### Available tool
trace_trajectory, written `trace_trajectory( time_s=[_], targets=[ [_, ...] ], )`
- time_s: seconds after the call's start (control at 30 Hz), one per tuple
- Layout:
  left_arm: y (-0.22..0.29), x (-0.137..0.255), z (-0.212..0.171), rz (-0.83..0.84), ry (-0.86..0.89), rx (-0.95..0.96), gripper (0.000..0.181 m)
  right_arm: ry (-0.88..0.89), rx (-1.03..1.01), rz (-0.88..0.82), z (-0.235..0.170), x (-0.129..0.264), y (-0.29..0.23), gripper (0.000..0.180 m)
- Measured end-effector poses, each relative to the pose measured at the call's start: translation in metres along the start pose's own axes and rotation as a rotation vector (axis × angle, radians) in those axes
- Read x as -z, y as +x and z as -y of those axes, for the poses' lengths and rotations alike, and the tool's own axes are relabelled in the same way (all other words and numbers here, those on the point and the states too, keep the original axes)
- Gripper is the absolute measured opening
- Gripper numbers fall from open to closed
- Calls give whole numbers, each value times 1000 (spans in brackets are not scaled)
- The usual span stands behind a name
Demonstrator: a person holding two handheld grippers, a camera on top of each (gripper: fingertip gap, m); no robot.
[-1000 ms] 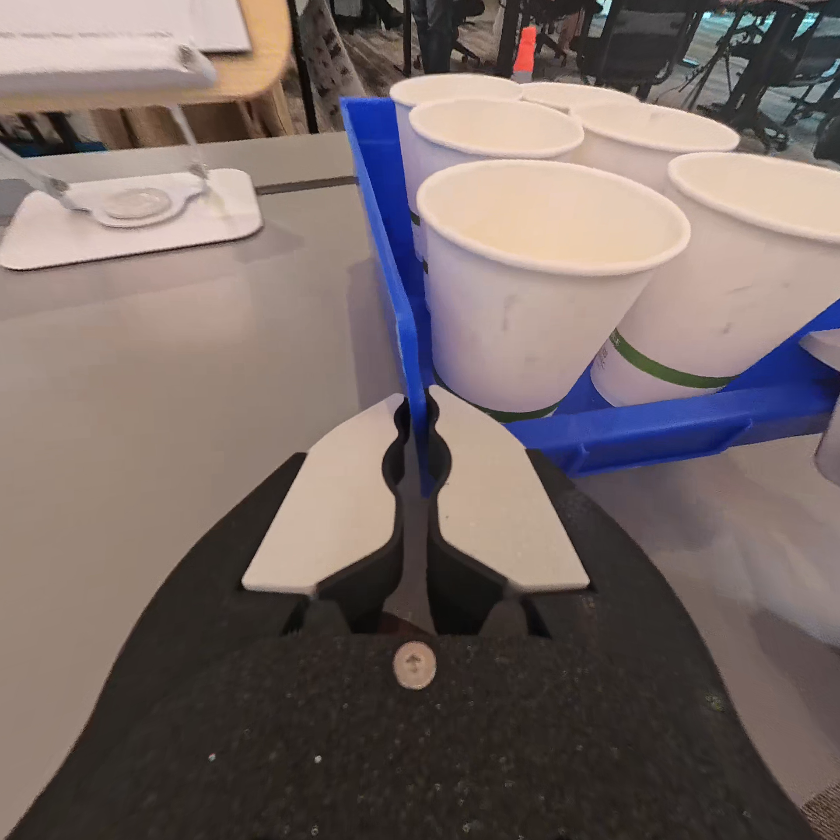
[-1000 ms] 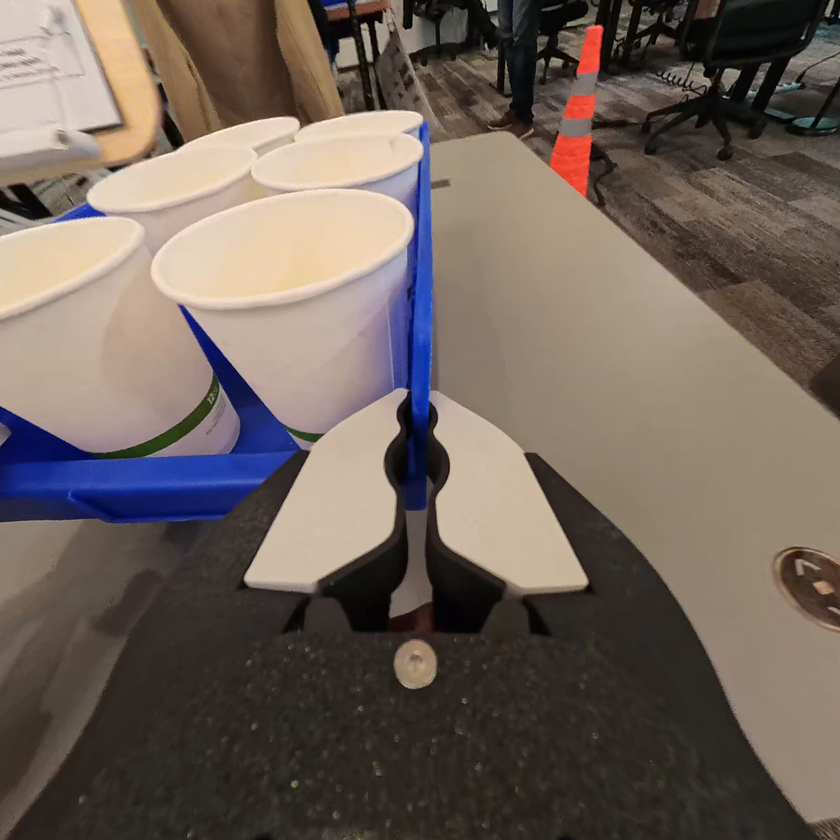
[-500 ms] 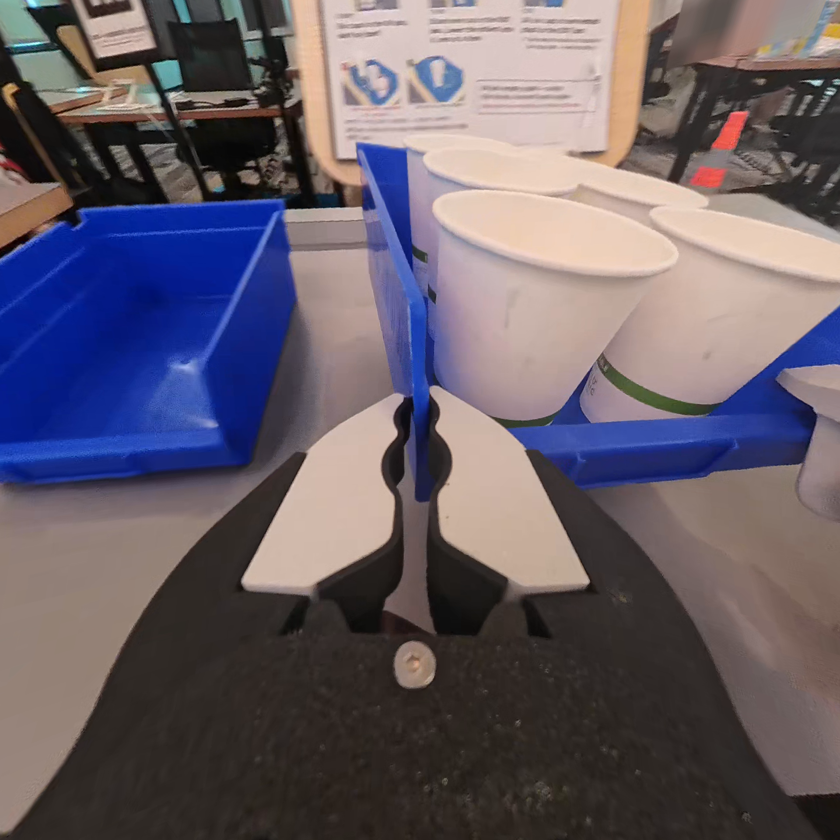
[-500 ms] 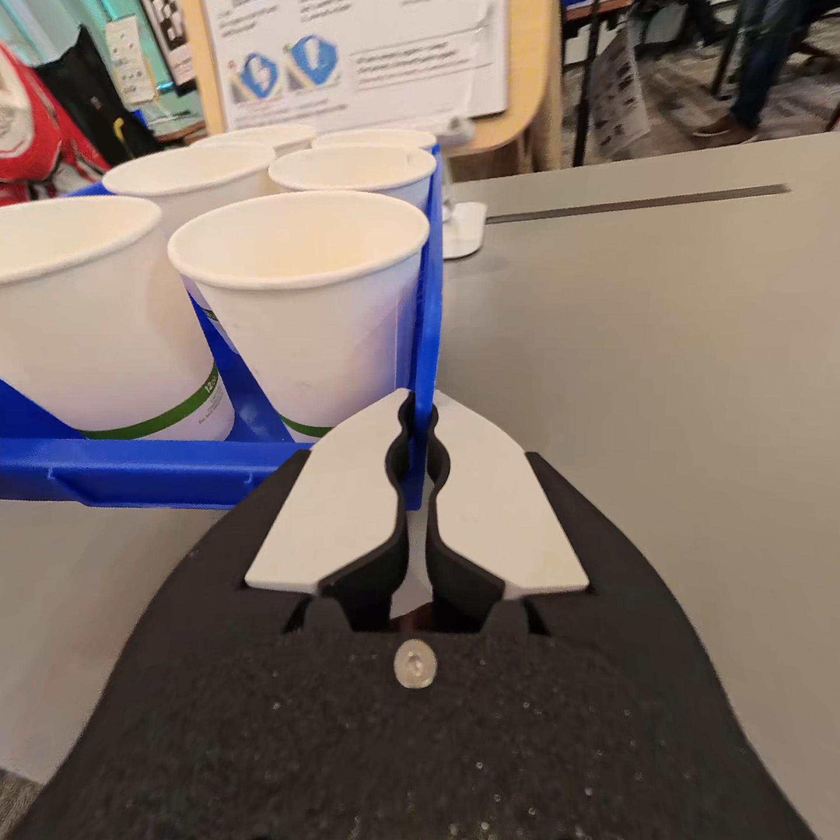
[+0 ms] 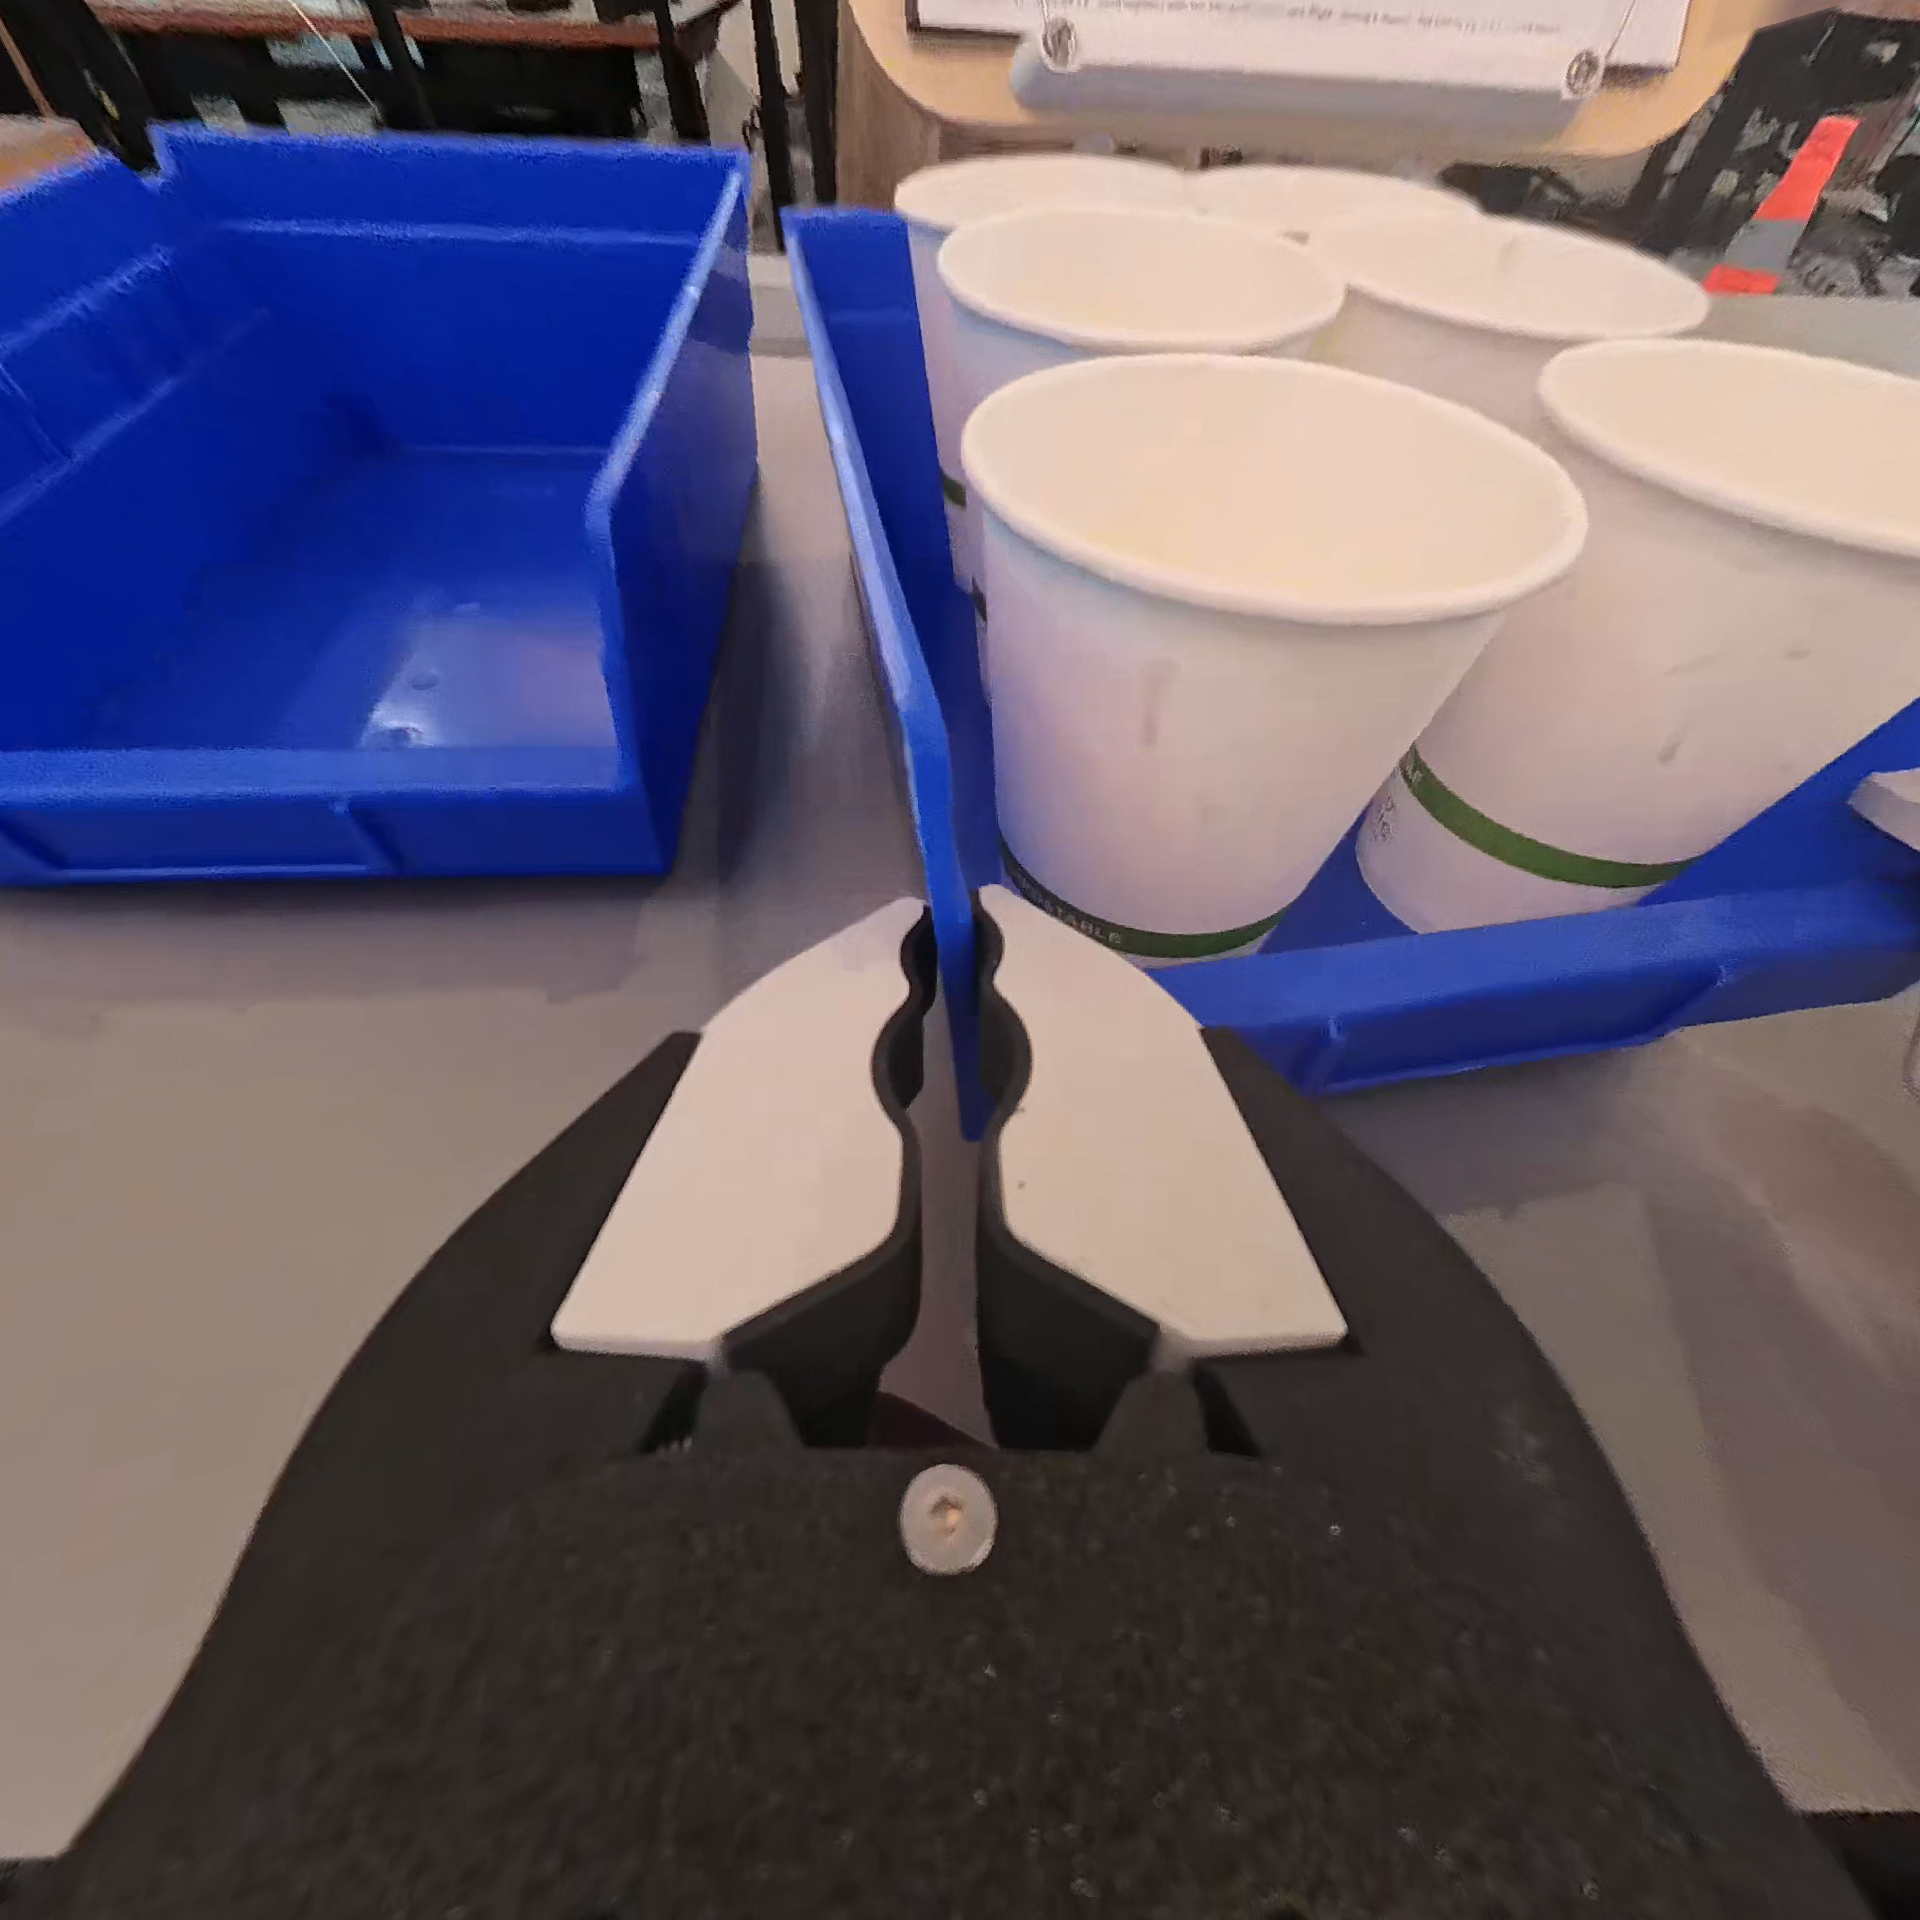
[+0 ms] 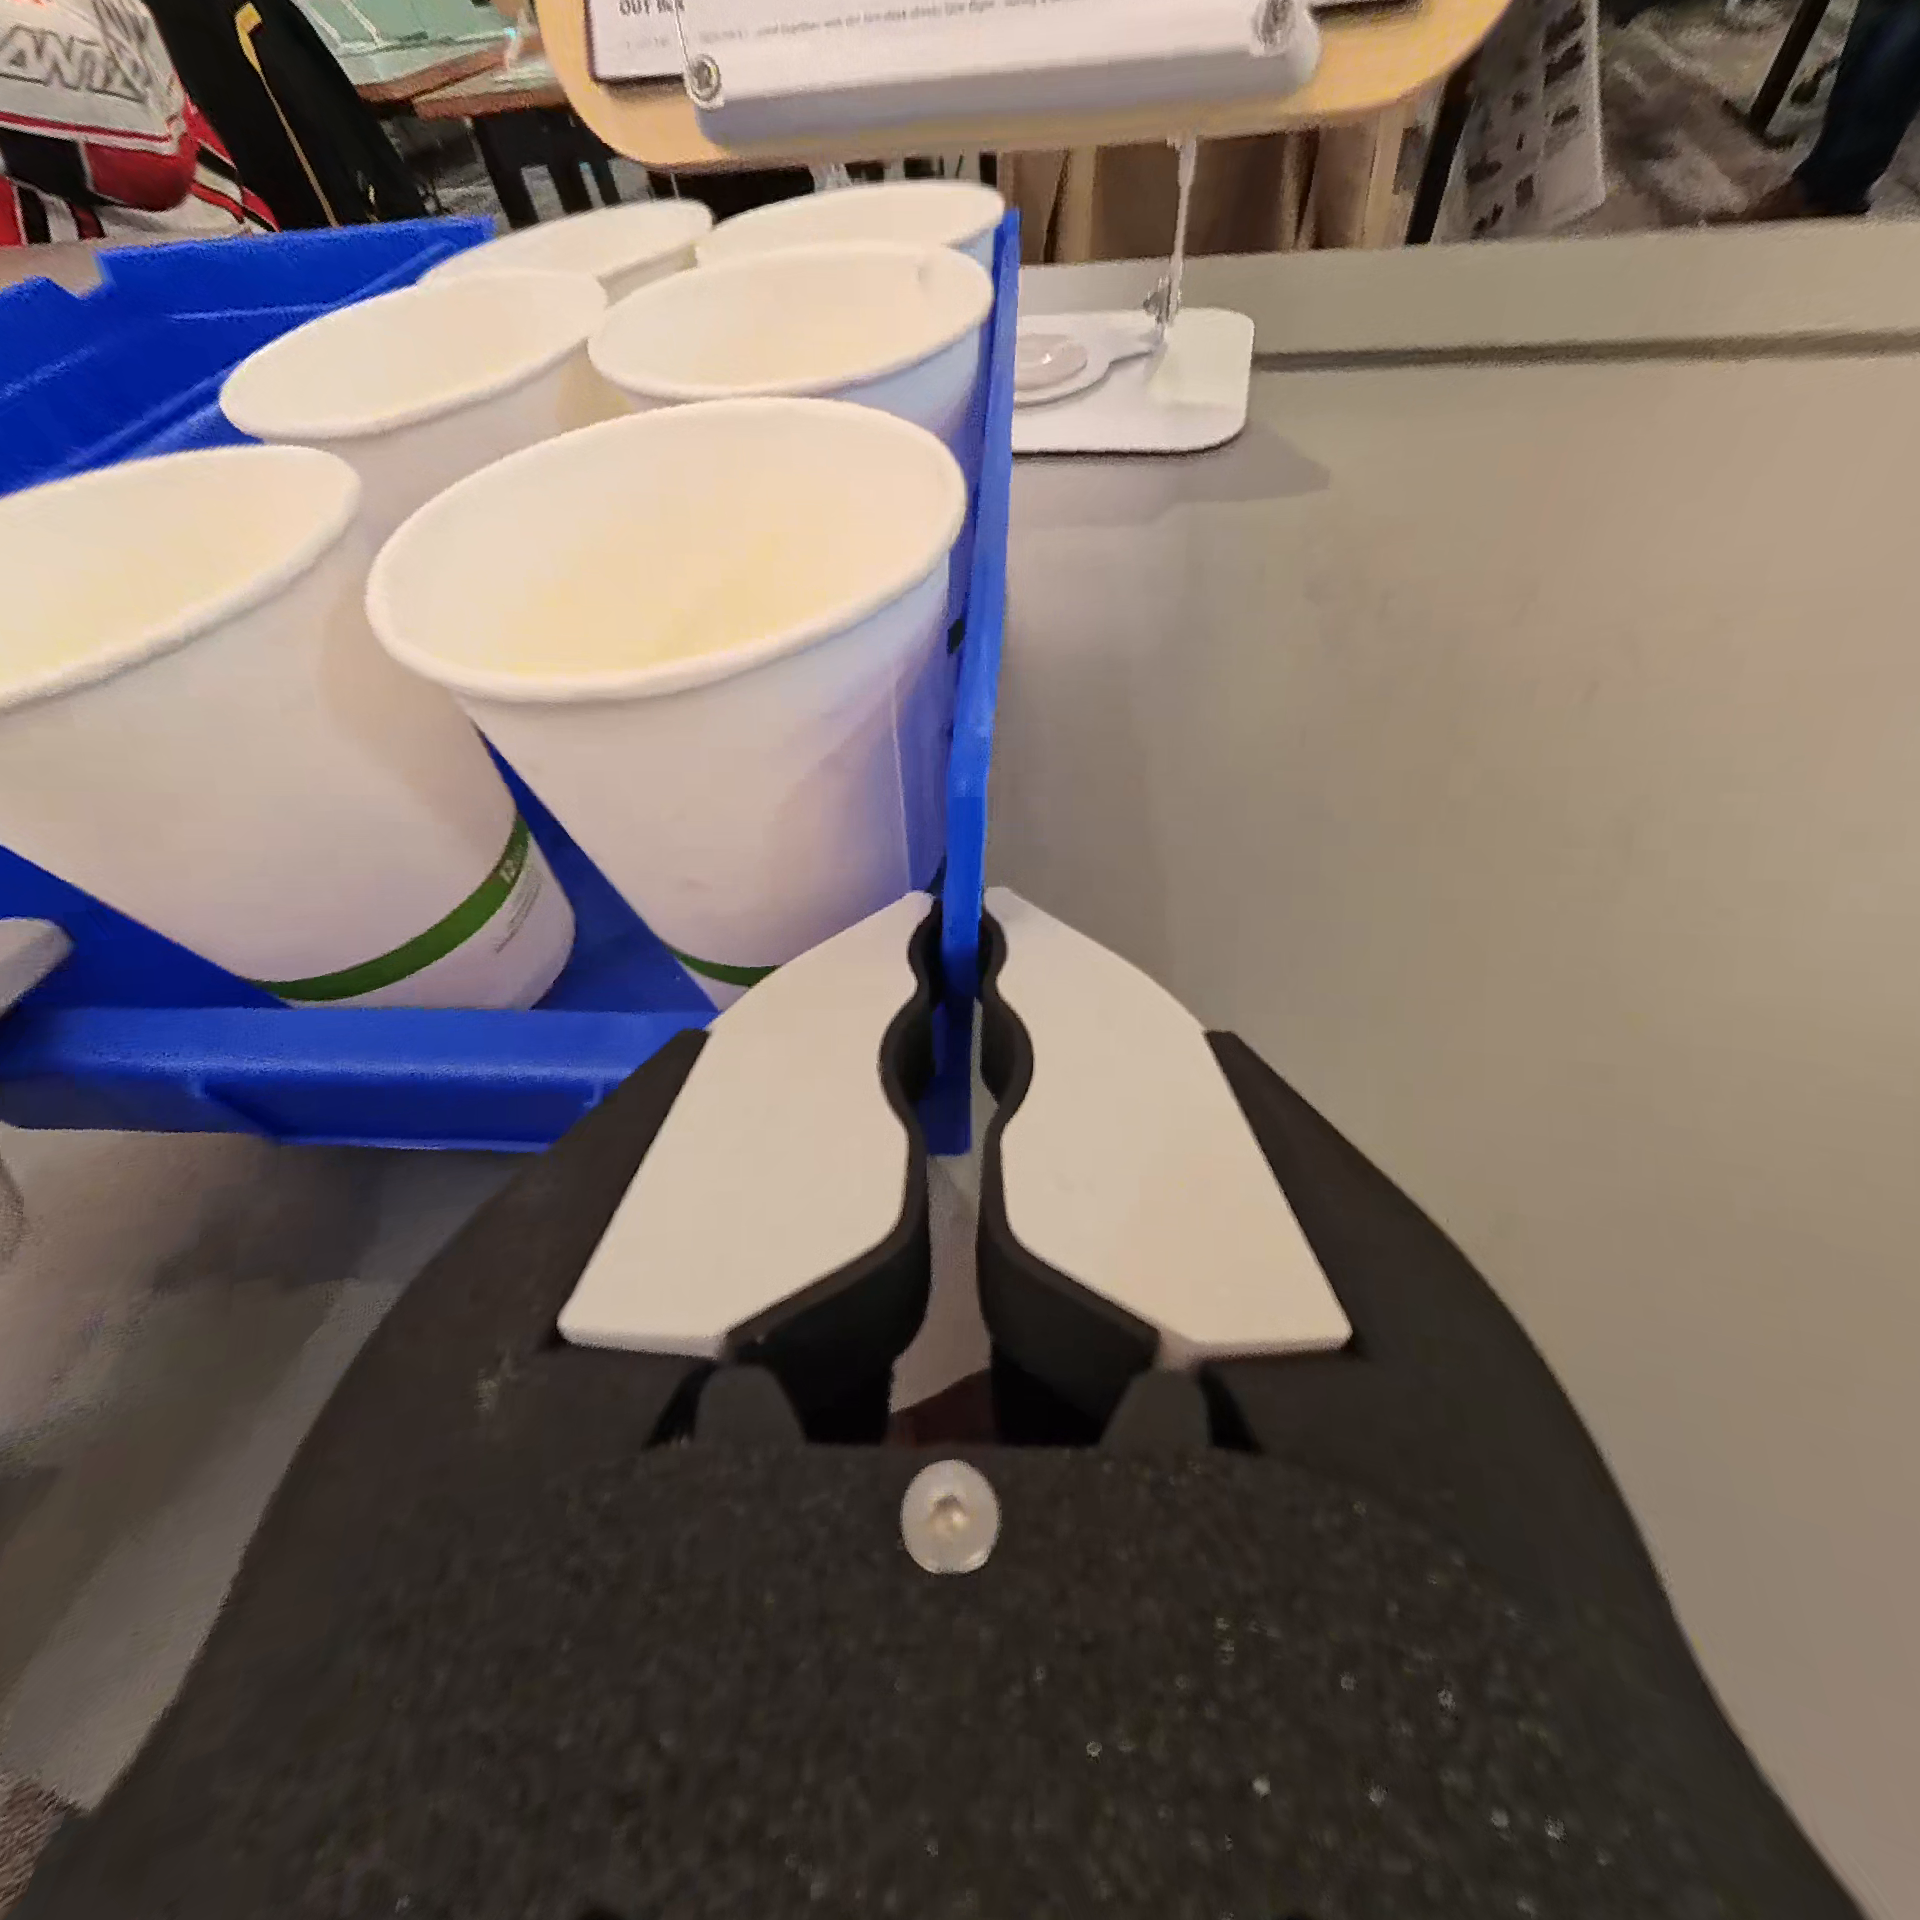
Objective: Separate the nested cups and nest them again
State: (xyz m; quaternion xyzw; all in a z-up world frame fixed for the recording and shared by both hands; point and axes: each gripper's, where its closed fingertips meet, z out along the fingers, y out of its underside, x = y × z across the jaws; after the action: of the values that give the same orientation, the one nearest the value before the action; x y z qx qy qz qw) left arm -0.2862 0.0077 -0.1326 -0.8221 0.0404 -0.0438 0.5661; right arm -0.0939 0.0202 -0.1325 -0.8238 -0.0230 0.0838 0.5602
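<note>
We record a grey table [image 5: 312, 1195] carrying two blue bins side by side: an empty bin [image 5: 343, 582] on the left, and just beside it the loaded bin [image 5: 1558, 977], whose front wall is cut low. The loaded bin is gripped on both flanks; the left gripper [image 5: 954, 1023] is closed on its left side wall, and the right gripper [image 6: 958, 1013] is closed on its right side wall, each with the thin blue wall pinched between the jaws. We judge the bin stiff enough to be carried this way, though a thin wall may flex or slip if the two sides are not moved together. Inside stand the paper cups [image 5: 1247, 665], six by our count, white with a green band near the base, upright or leaning slightly against one another, all apart rather than nested. We judge them very light, thin-walled and easily crushed or tipped; the rolled rim [image 6: 665, 665] is the firmest part, so hold should be taken there, one finger inside and one outside, with modest pressure. Behind the bins a white sign stand base [image 6: 1132, 384] rests on the table, well clear of the work.
</note>
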Motion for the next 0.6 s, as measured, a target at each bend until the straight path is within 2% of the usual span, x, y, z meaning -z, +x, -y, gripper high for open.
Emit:
trace_trajectory(
  time_s=[0.1,0.23,0.3,0.4,0.5,0.6],
  targets=[
    [5,-2,-7,-21,-29,1,5,-27,-21,14,-4,2,3,4],
    [15,1,-15,-93,-98,1,30,-99,-76,139,-14,7,-9,25],
    [9,12,-15,-93,-108,-23,47,-139,-172,253,-19,20,-17,38],
    [-5,43,-18,-121,-104,-24,54,-90,-237,320,-19,55,-7,39],
    [-45,75,-12,-79,-40,-2,53,35,-243,347,-15,98,6,39],
    [-116,78,12,69,22,-27,53,129,-193,364,-11,123,5,32]
  ],
)
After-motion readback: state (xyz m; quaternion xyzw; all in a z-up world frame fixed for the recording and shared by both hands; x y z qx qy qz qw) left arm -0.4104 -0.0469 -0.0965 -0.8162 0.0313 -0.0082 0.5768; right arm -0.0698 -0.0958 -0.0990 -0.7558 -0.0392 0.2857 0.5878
